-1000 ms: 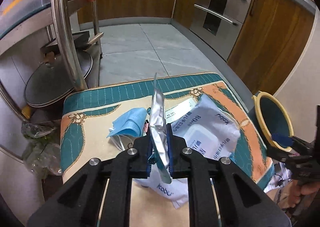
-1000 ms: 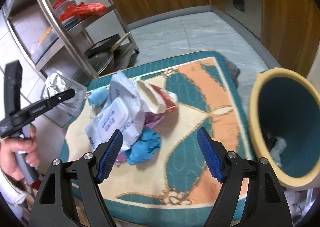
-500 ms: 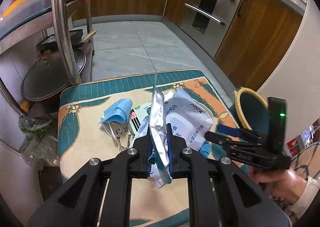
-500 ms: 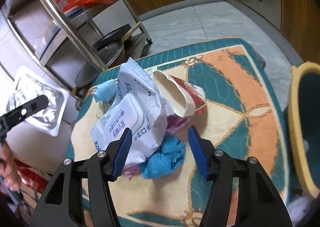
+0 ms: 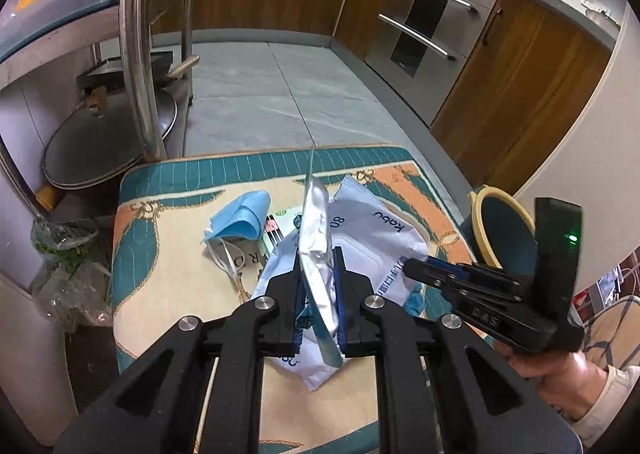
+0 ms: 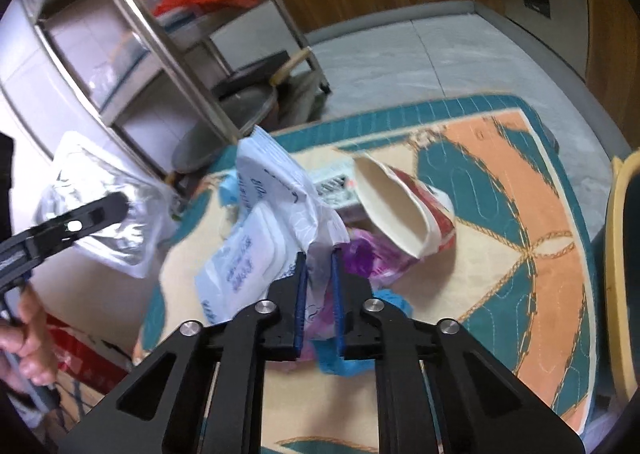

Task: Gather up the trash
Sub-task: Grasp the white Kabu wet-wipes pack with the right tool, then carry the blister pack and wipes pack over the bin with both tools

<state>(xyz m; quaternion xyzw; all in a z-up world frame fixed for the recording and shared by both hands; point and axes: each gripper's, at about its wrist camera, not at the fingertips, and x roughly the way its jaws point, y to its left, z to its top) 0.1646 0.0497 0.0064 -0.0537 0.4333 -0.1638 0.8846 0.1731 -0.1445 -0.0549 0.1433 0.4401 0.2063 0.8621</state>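
Observation:
My left gripper (image 5: 318, 286) is shut on a silver foil packet (image 5: 316, 238), held edge-on above the patterned mat (image 5: 160, 254); the packet also shows in the right wrist view (image 6: 104, 210). My right gripper (image 6: 318, 278) is shut on the edge of a white wet-wipe pack (image 6: 272, 230), which also shows in the left wrist view (image 5: 372, 238). On the mat lie a blue face mask (image 5: 240, 220), a crushed red-and-white paper cup (image 6: 404, 210), a purple wrapper (image 6: 368, 250) and a blue crumpled glove (image 6: 352, 358). A teal bin with a yellow rim (image 5: 504, 230) stands right of the mat.
A steel shelf rack (image 5: 138, 54) with pot lids and a red bag stands at the left. A plastic bag of greens (image 5: 64, 266) lies beside the mat. Wooden cabinets and an oven (image 5: 424, 34) line the far side across a grey tiled floor.
My right gripper moved forward over the trash pile and closed from wide open onto the wet-wipe pack. My left gripper kept hold of the foil packet.

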